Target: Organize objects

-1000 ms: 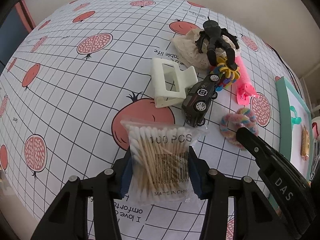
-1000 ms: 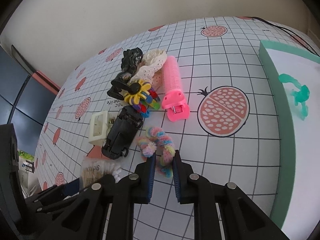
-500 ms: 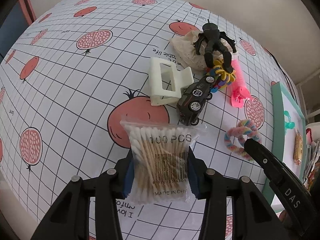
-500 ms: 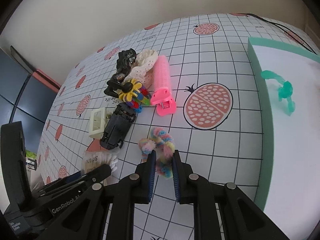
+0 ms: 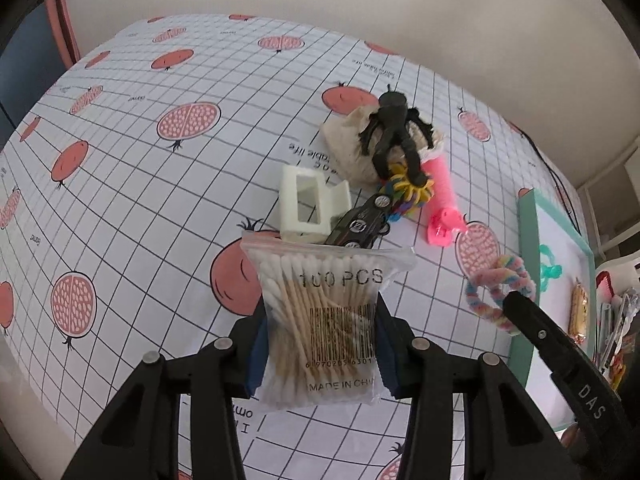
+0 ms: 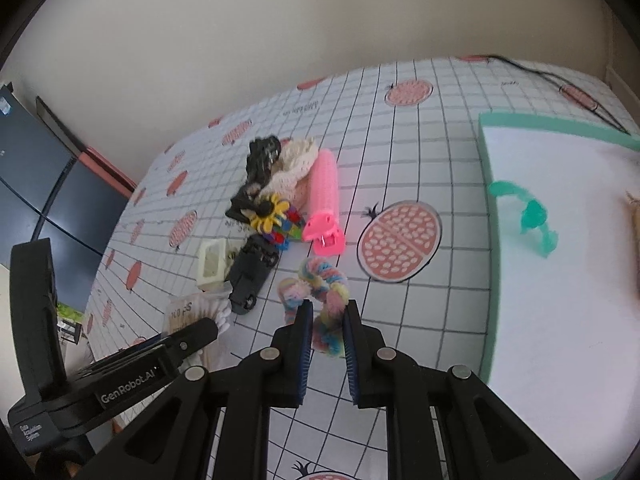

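My left gripper [image 5: 320,344] is shut on a clear bag of cotton swabs [image 5: 326,320], held above the pomegranate-print tablecloth [image 5: 160,208]. The pads of my right gripper [image 6: 327,320] are shut on a pastel rainbow scrunchie [image 6: 320,280], lifted off the cloth; in the left wrist view the scrunchie [image 5: 498,292] hangs at the right gripper's tip. A heap stays on the cloth: a cream hair claw [image 5: 308,208], a black toy car [image 5: 360,228], a pink hair roller [image 5: 440,204], a black figure [image 5: 394,132], a cream knit piece [image 5: 352,148] and a colourful flower clip [image 5: 408,190].
A white tray with a teal rim [image 6: 492,240] lies to the right and holds a teal hair clip [image 6: 528,216]. Further right in the left wrist view are a snack packet [image 5: 578,312] and assorted clutter [image 5: 616,320]. A dark cabinet [image 6: 36,184] stands at the far left.
Both grippers have risen with their loads. The scrunchie has come up off the cloth, and the bag of swabs sits higher above the table. The heap has not moved.
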A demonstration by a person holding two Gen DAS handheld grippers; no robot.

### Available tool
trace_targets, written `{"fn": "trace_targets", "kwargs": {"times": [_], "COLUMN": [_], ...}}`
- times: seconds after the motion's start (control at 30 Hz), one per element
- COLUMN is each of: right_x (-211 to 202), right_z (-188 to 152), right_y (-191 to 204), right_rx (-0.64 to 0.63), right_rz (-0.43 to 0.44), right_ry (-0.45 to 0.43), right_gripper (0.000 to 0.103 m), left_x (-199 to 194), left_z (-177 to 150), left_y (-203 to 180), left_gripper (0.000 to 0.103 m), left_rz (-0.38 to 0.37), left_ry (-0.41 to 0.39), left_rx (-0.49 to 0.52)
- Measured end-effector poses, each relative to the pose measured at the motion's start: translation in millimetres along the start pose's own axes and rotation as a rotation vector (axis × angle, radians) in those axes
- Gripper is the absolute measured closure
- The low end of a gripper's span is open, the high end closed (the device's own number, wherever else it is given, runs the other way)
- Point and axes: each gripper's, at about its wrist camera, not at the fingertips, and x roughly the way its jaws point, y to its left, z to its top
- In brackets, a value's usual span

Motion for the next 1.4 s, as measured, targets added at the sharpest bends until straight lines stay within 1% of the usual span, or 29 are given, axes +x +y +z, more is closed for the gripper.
{"fn": "trace_targets", "kwargs": {"times": [0.03,0.23,0.3,0.43,0.57,0.7,0.8,1.0,1.17,1.4], "right_x": [-5,-25,-34,-53,-67,-81,-92,-107,-116,-124], "right_z": [1,6,8,11,12,10,8,5,1,-6], "right_y": [-2,-14,-19,-32,-48,-67,-83,-112,-133,-162], "right_rx": [0.000,0.015,0.023,0.029,0.048,0.068,0.089,0.136,0.162,0.199], "right_rz": [-0.002,-0.005,-0.005,-0.033,-0.057,-0.091,-0.117,-0.163,-0.204,-0.263], "right_ry": [-0.015,-0.078,-0.106,-0.159,-0.187,-0.209,-0.228,-0.238,-0.239,-0.213], "right_gripper": [0.087,0.087,0.087,0.087,0.087,0.087,0.087,0.087,0.087,0.087], "left_x": [7,-15,-19,-28,-33,-35,-39,-39,-35,-26], "left_z": [7,5,5,3,0,-5,-14,-31,-41,-56], "left_y": [-2,-6,-12,-26,-43,-67,-91,-131,-151,-177], "left_gripper": [0.056,0.056,0.056,0.056,0.056,0.056,0.056,0.056,0.056,0.056], "left_rz": [0.002,-0.001,-0.016,-0.047,-0.088,-0.117,-0.150,-0.211,-0.258,-0.274], "left_ry": [-0.006,-0.068,-0.091,-0.127,-0.139,-0.147,-0.160,-0.179,-0.160,-0.132], "left_rx": [-0.001,-0.007,0.008,0.030,0.039,0.084,0.144,0.262,0.295,0.353]}}
